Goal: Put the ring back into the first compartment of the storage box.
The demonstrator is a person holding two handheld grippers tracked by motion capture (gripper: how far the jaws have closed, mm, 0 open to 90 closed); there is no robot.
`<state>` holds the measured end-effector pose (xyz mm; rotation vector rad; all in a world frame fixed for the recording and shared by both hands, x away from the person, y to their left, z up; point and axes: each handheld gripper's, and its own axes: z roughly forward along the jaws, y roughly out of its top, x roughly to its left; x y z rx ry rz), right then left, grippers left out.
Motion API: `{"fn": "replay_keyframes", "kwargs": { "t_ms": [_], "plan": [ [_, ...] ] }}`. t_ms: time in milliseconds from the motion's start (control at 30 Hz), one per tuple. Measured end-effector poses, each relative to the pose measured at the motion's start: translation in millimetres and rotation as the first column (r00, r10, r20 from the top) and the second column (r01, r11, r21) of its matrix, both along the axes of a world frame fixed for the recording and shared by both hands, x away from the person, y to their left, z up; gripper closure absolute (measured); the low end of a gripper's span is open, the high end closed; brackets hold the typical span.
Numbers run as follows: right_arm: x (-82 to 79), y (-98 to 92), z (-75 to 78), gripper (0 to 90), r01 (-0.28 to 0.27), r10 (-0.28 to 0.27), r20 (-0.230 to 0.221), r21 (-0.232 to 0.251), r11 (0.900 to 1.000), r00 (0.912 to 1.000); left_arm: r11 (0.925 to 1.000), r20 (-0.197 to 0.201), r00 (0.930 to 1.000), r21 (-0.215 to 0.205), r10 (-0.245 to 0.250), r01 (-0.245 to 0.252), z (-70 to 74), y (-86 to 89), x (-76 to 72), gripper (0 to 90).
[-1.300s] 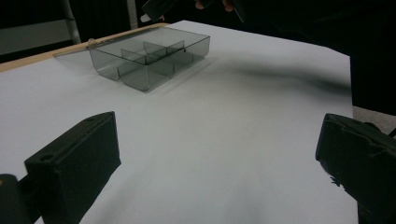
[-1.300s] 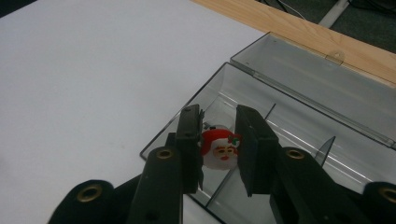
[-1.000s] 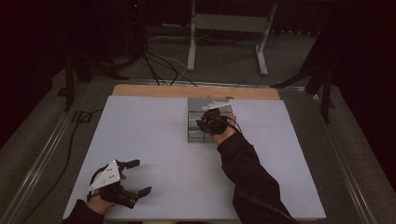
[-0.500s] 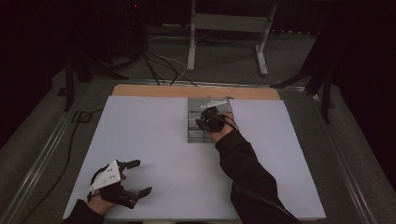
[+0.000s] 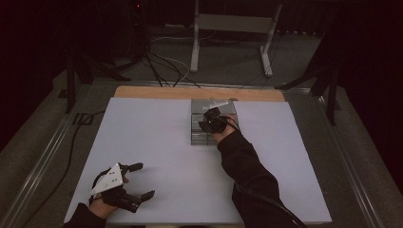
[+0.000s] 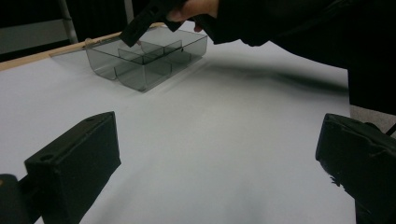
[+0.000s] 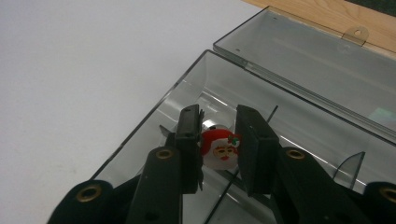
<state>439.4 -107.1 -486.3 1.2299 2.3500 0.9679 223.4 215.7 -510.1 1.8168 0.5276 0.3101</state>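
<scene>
A smoky clear compartment box (image 5: pixel 199 137) lies at the back middle of the white table, its lid (image 7: pixel 317 60) folded open behind it. My right gripper (image 5: pixel 209 124) hovers over the box, tilted down into a compartment. It is shut on a small round Santa-face piece (image 7: pixel 219 148), red and white, pinched between the two pads (image 7: pixel 191 140). In the left gripper view the box (image 6: pixel 140 74) stands far off with the right gripper (image 6: pixel 135 32) above it. My left gripper (image 5: pixel 144 180) rests at the table's front left, open with nothing between its jaws.
The white table top (image 5: pixel 157 142) is bare between the two hands. A wooden strip (image 5: pixel 157 92) runs along its far edge. Behind it are cables (image 5: pixel 161 66) and a metal stand (image 5: pixel 228 28) on the dark floor.
My right gripper, with the Santa piece in it, has sunk a little toward the box and drifted slightly left. The left gripper has stayed put.
</scene>
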Motion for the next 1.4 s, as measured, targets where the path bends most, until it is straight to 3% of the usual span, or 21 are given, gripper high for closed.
{"fn": "replay_keyframes", "kwargs": {
  "t_ms": [667,700,733,767,867,900,933,967,1000,1033,1067,1100,1267,1400],
  "plan": [
    [11.9,4.3,-8.2,67.7,0.003,-0.003,-0.037,0.011,1.0,0.9993,1.0,0.001,1.0,0.001,0.001,-0.001,-0.3,-0.1,0.1,0.5],
    [11.5,3.6,-7.6,59.6,0.0,0.0,-0.033,0.017,1.0,0.9995,1.0,0.002,1.0,0.001,0.001,-0.001,-0.2,-0.1,0.0,0.5],
    [11.5,3.6,-7.6,59.6,0.0,0.0,-0.033,0.017,1.0,0.9995,1.0,0.002,1.0,0.002,0.001,-0.001,-0.2,-0.1,-0.1,0.5],
    [10.3,2.1,-5.8,51.0,0.0,0.001,-0.023,0.022,1.0,0.9997,1.0,0.003,1.0,0.001,0.001,-0.001,-0.2,0.0,-0.2,0.5],
    [8.1,0.0,-2.4,43.1,-0.003,0.003,-0.003,0.025,1.0,1.0,1.0,0.003,1.0,0.002,0.0,0.0,-0.2,-0.2,-0.2,0.5],
    [5.0,-2.9,2.1,34.0,0.008,-0.009,0.014,0.059,0.998,0.9999,1.0,0.003,1.0,0.002,0.0,0.0,-0.2,-0.3,-0.4,0.5],
    [5.0,-2.9,2.1,34.0,0.008,-0.009,0.014,0.059,0.998,0.9999,1.0,0.003,1.0,0.002,0.0,0.0,-0.2,-0.3,-0.4,0.5],
    [2.5,-5.3,6.0,25.1,0.0,-0.001,0.014,0.091,0.996,0.9999,1.0,0.004,1.0,0.001,0.001,-0.001,-0.1,-0.3,-0.3,0.5],
    [2.5,-5.3,6.0,25.1,0.0,-0.001,0.014,0.091,0.996,0.9999,1.0,0.004,1.0,0.001,0.001,-0.001,-0.1,-0.3,-0.3,0.5],
    [-1.3,-6.4,8.6,16.0,-0.035,0.033,0.014,0.113,0.993,0.9994,1.0,0.004,1.0,0.002,0.0,0.0,-0.1,-0.3,-0.3,0.5],
    [-1.3,-6.4,8.6,16.0,-0.035,0.033,0.014,0.113,0.993,0.9994,1.0,0.004,1.0,0.002,0.0,0.0,0.0,-0.2,-0.3,0.5],
    [-5.4,-6.1,10.8,13.5,-0.071,0.071,0.007,0.11,0.991,0.9975,1.0,0.006,1.0,0.004,0.001,-0.001,0.1,-0.4,-0.4,0.5],
    [-11.7,-6.2,14.5,10.9,-0.093,0.093,0.005,0.126,0.988,0.9956,1.0,0.006,1.0,0.006,0.001,-0.001,0.0,-0.7,-0.6,0.5],
    [-17.0,-7.6,17.0,2.4,-0.122,0.121,0.014,0.134,0.983,0.9925,1.0,0.006,1.0,0.005,0.002,-0.002,0.0,-0.6,-0.4,0.5]
  ]
}}
